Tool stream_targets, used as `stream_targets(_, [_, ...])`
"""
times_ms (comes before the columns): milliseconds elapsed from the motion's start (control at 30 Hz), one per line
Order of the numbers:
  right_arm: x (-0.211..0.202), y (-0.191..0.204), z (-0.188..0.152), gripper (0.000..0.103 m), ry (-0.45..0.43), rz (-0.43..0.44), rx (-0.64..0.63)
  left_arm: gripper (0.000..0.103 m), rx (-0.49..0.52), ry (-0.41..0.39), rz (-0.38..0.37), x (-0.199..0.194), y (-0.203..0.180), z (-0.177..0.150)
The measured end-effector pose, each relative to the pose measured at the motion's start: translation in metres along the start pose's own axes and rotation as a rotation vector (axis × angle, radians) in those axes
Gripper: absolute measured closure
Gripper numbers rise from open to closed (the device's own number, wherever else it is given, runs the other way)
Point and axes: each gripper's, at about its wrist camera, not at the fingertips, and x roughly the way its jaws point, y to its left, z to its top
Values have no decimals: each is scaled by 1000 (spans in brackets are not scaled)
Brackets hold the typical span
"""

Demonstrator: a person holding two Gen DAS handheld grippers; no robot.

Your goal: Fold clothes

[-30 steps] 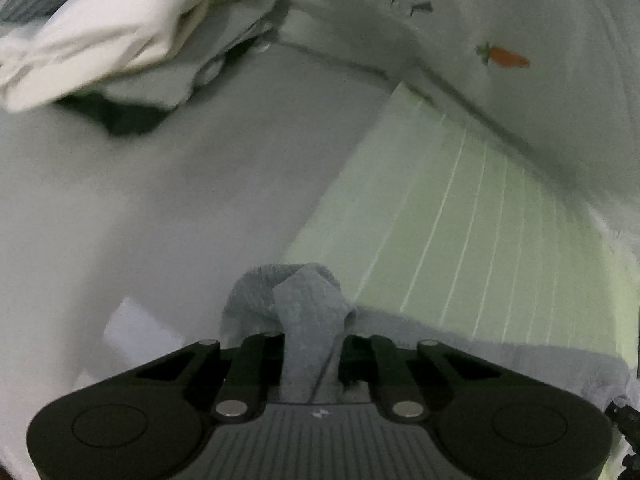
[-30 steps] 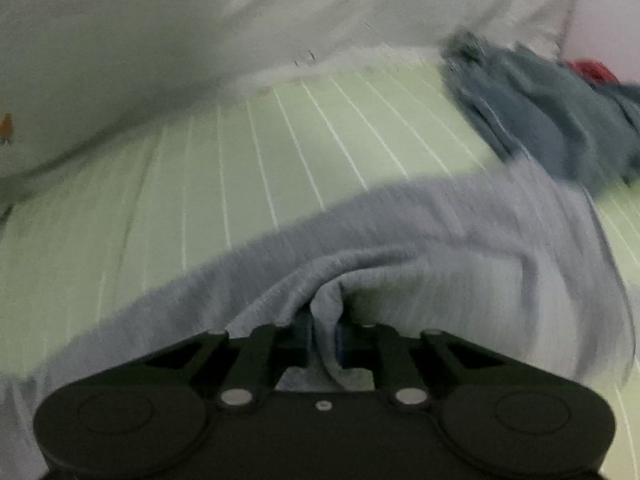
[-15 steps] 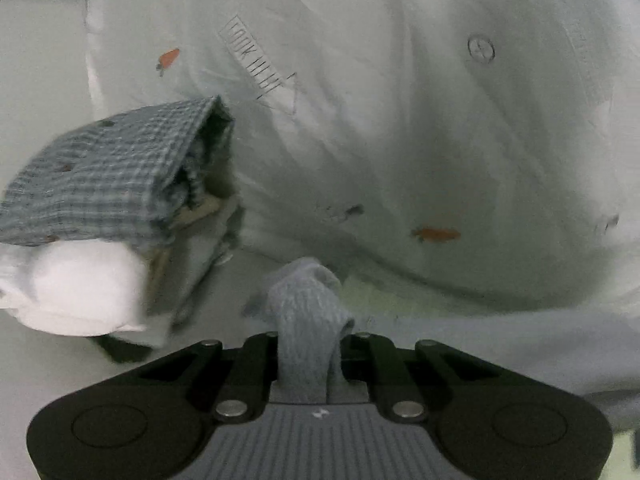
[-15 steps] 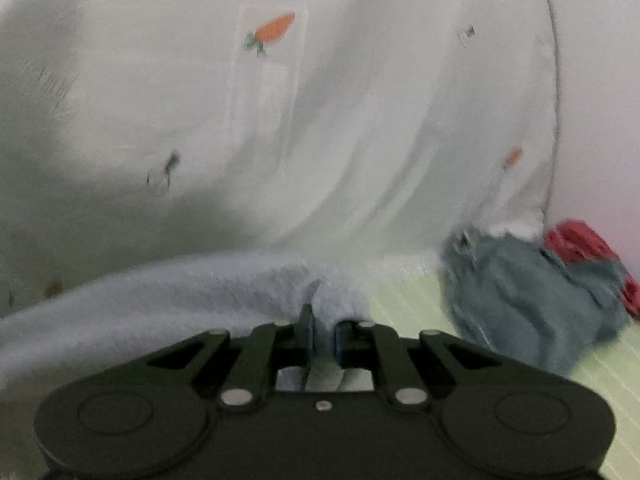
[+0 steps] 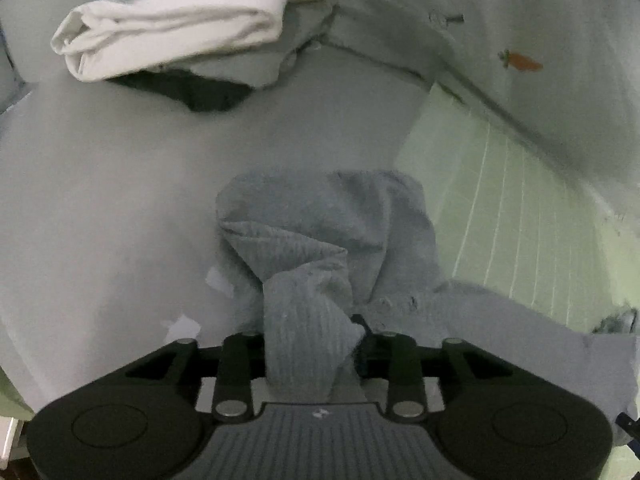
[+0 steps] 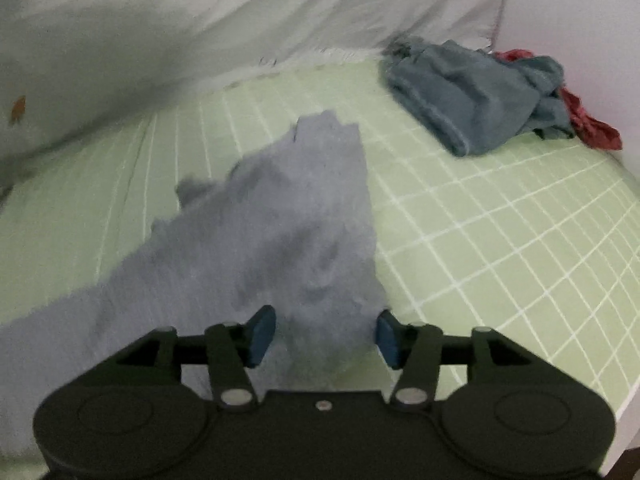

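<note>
**Grey garment let go on the bed**

On the green checked sheet [image 6: 480, 240], a grey garment [image 6: 280, 232] is spread in a loose, rumpled heap, reaching from the right gripper [image 6: 324, 336] away toward the middle of the bed. The blue pads [image 6: 262, 334] of that gripper are seen well apart, and the jaws are opening; cloth lies between them, but neither pad is pressed on it.

In the left wrist view, a bunched, ribbed end of the same garment [image 5: 316, 280] is drawn up between the fingers of the left gripper [image 5: 312, 356]. These jaws are opening too. The cloth fills the gap between them, and whether it is gripped or only resting there cannot be told for sure, since the pads are hidden behind the fabric.

Beyond the left gripper, a folded stack [image 5: 176, 28] is set on a pale grey surface [image 5: 100, 200]: a white piece on top of pale and dark ones, with a checked piece at the very top edge. At the far right of the bed, a crumpled blue cloth [image 6: 476, 96] is seen, with a red one [image 6: 592, 124] just beside it. A pale cover with small carrot prints [image 5: 520, 60] is draped along the back.
</note>
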Motion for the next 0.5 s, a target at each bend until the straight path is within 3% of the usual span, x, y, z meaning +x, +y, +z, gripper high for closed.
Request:
stream_targets(267, [-36, 17, 18, 27, -178, -110, -70, 49, 24, -173, 49, -29, -2, 38])
stream_targets(433, [-13, 25, 36, 27, -132, -38, -58, 44, 90, -147, 42, -7, -18, 58])
stream_targets(500, [1, 27, 48, 27, -116, -16, -16, 34, 100, -125, 20, 2, -27, 63])
